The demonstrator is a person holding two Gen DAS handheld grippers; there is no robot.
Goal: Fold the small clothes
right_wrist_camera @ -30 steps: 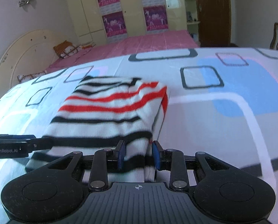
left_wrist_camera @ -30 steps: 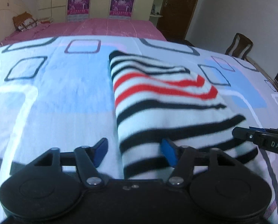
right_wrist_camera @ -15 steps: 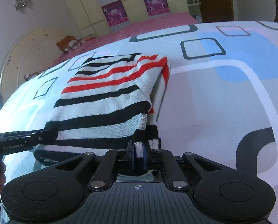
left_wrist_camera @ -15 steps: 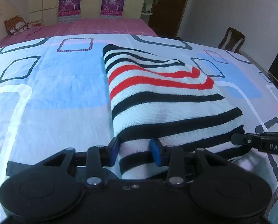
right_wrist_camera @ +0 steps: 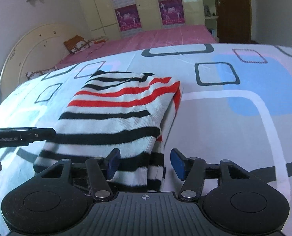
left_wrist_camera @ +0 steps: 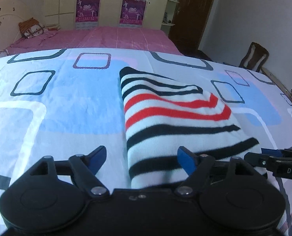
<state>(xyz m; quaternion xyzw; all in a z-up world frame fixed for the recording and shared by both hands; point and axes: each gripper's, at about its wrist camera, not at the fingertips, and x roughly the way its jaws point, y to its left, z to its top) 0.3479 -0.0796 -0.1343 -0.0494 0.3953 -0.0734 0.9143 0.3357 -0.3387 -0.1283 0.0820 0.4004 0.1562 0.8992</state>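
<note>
Patterned bedsheet (left_wrist_camera: pixel 67 102) spreads below both cameras, a pink bed (left_wrist_camera: pixel 114 37) at twelve o'clock. On it lies the folded striped sweater (left_wrist_camera: pixel 175 122). The left gripper (left_wrist_camera: pixel 142 157) and right gripper (right_wrist_camera: pixel 144 162) straddle its near corners, jaws opening, pads clear of the knit.

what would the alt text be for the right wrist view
A folded sweater with black and red stripes on white lies on a patterned bedsheet, its near corner between the opening blue pads of the right gripper, which do not press on it. The left gripper reaches in from the left edge.
</note>
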